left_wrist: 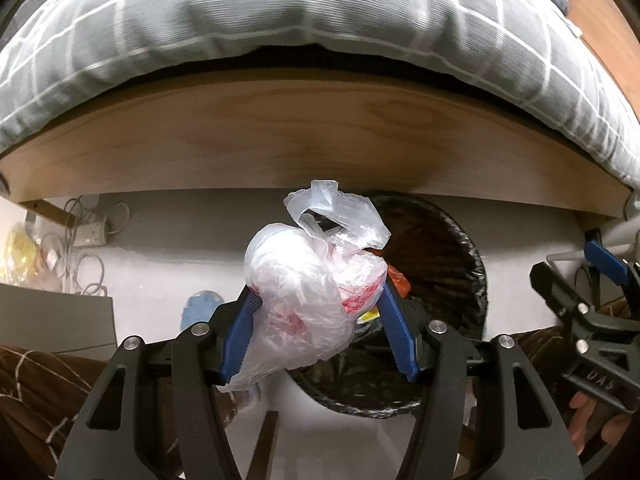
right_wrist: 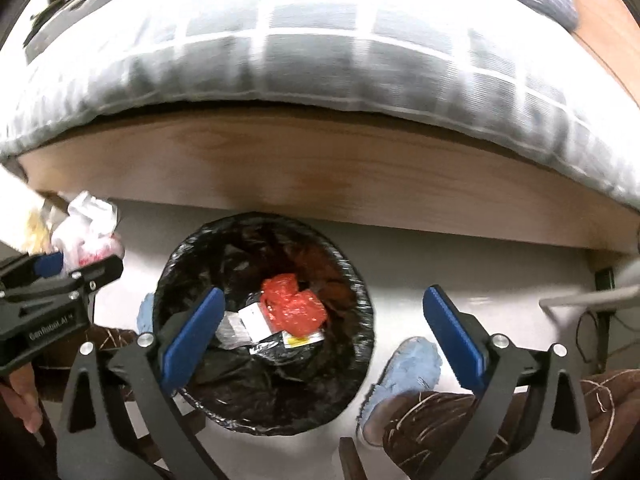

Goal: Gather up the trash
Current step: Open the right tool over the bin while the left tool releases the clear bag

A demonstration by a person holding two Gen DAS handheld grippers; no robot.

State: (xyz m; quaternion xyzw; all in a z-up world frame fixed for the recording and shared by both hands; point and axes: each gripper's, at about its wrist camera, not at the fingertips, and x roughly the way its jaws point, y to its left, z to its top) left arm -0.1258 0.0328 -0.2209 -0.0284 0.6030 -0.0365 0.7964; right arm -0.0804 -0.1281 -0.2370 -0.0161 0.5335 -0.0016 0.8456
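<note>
My left gripper (left_wrist: 318, 300) is shut on a crumpled clear plastic bag with red print (left_wrist: 304, 292) and holds it in the air beside the near left rim of the bin (left_wrist: 460, 264). The bin, lined with a black bag, stands on the floor by the bed. In the right wrist view the bin (right_wrist: 352, 280) lies straight below, holding a red wrapper (right_wrist: 292, 306) and white packets (right_wrist: 256, 320). My right gripper (right_wrist: 324, 320) is open and empty above the bin. The left gripper with the bag (right_wrist: 86, 232) shows at that view's left edge.
A wooden bed frame (left_wrist: 280, 140) with a grey checked duvet (left_wrist: 280, 12) runs across the back. Blue slippers (right_wrist: 408, 372) and the person's legs in brown checked trousers (right_wrist: 440, 432) are near the bin. Cables and a power strip (left_wrist: 90, 232) lie at the left.
</note>
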